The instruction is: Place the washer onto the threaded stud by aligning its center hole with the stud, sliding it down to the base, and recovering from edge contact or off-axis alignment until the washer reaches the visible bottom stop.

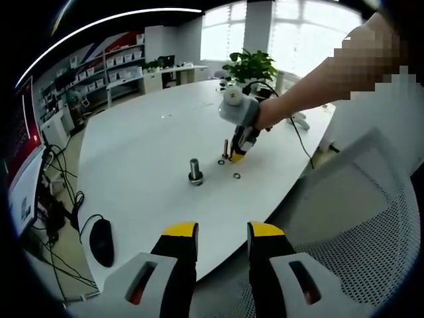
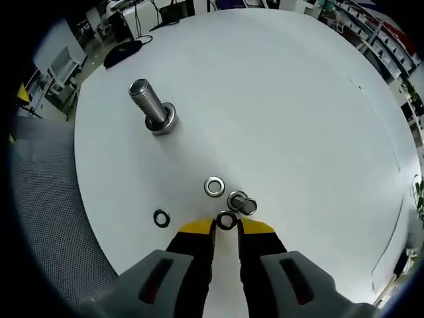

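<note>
A large threaded stud (image 2: pixel 152 106) stands upright on its base on the white table (image 2: pixel 278 99); in the left gripper view this stud (image 1: pixel 195 171) is at mid-table. My right gripper (image 2: pixel 226 228) is shut on a small washer (image 2: pixel 226 220) held between its yellow tips, low over the table. Just beyond it stand a small bolt (image 2: pixel 242 203) and a bright washer (image 2: pixel 214 186); a dark washer (image 2: pixel 161 217) lies to the left. The left gripper (image 1: pixel 222 232) is open off the table's near edge, holding nothing. A hand holds the right gripper (image 1: pixel 238 142) beside two loose washers (image 1: pixel 221 161).
A black mouse (image 1: pixel 101 242) and its cable lie near the table's left edge. A potted plant (image 1: pixel 252 66) stands at the far end. A grey mesh chair (image 1: pixel 371 218) sits by the table edge, and a black cable (image 1: pixel 301 142) trails over the table's right side.
</note>
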### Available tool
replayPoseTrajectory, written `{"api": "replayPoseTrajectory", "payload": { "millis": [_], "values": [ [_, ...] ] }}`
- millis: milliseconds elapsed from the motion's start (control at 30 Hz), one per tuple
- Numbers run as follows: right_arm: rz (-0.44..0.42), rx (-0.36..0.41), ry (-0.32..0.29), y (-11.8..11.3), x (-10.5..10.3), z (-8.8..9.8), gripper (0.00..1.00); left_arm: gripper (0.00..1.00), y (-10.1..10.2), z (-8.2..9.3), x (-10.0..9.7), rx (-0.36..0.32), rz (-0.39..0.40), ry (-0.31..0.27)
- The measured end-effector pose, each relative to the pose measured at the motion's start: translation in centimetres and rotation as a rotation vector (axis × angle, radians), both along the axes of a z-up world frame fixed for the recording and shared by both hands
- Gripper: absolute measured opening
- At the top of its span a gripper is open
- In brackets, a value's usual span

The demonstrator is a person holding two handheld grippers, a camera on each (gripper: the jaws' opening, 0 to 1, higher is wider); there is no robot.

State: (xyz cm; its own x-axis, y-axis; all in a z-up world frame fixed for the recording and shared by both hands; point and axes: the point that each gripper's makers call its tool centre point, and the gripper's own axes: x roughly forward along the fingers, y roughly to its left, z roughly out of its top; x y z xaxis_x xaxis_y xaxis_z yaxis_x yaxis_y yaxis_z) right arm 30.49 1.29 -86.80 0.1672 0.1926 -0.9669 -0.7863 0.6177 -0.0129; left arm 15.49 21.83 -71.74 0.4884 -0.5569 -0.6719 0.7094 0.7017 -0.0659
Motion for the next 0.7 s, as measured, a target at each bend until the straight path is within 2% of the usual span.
{"api": "replayPoseTrajectory", "payload": {
  "millis": [233, 533, 700],
  "values": [
    [-0.011, -0.049, 0.022, 0.05, 0.03, -0.08, 0.16, 0.28, 0.02, -0.05, -0.04, 0.004, -0.002, 0.001],
    [-0.082, 0.001, 0.013, 0.30, -0.13, 0.07, 0.20, 0.28, 0.05, -0.01, 0.00, 0.004, 0.000, -0.001],
    [-0.059, -0.019, 0.016, 0.42, -0.07, 0.01, 0.19, 0.27, 0.02, -0.07, -0.05, 0.007, -0.003, 0.001]
  ]
}}
